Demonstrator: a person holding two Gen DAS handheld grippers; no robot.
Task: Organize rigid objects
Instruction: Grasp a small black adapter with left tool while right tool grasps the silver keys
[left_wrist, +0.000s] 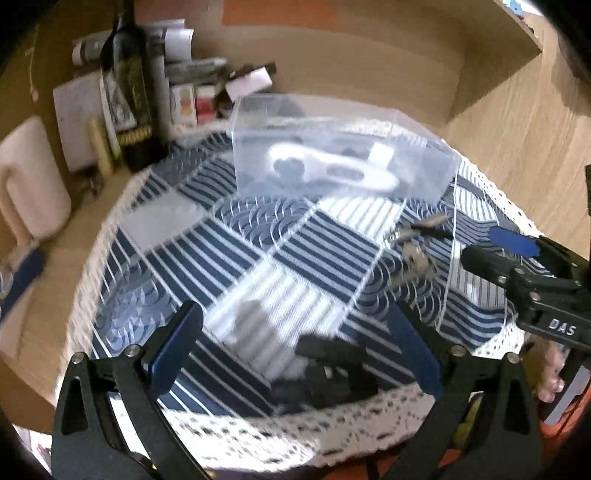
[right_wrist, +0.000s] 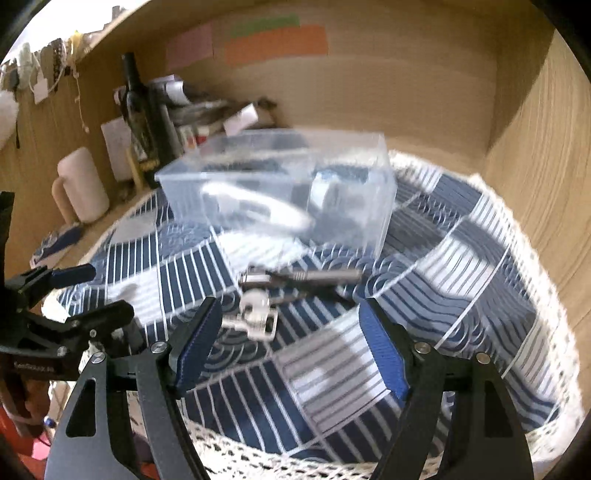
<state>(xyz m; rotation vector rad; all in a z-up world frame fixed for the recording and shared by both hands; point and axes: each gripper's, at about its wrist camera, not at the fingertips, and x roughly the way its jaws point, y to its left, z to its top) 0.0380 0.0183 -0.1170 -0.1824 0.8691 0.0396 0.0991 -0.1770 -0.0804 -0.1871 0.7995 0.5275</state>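
A clear plastic box (left_wrist: 332, 155) (right_wrist: 280, 192) stands at the back of the blue-and-white cloth, with a white tool (left_wrist: 328, 168) inside. A metal corkscrew (right_wrist: 258, 310) (left_wrist: 417, 251) lies on the cloth in front of the box. A black object (left_wrist: 328, 369) lies near the cloth's front edge. My left gripper (left_wrist: 295, 339) is open, just above and around the black object. My right gripper (right_wrist: 291, 347) is open, just short of the corkscrew. It also shows at the right of the left wrist view (left_wrist: 517, 258).
A dark wine bottle (left_wrist: 127, 92) (right_wrist: 142, 122), papers and small boxes crowd the back left corner. A white jug (left_wrist: 29, 181) (right_wrist: 79, 184) stands at the left. Wooden walls close the back and right. The cloth (right_wrist: 461, 295) has a lace edge at the front.
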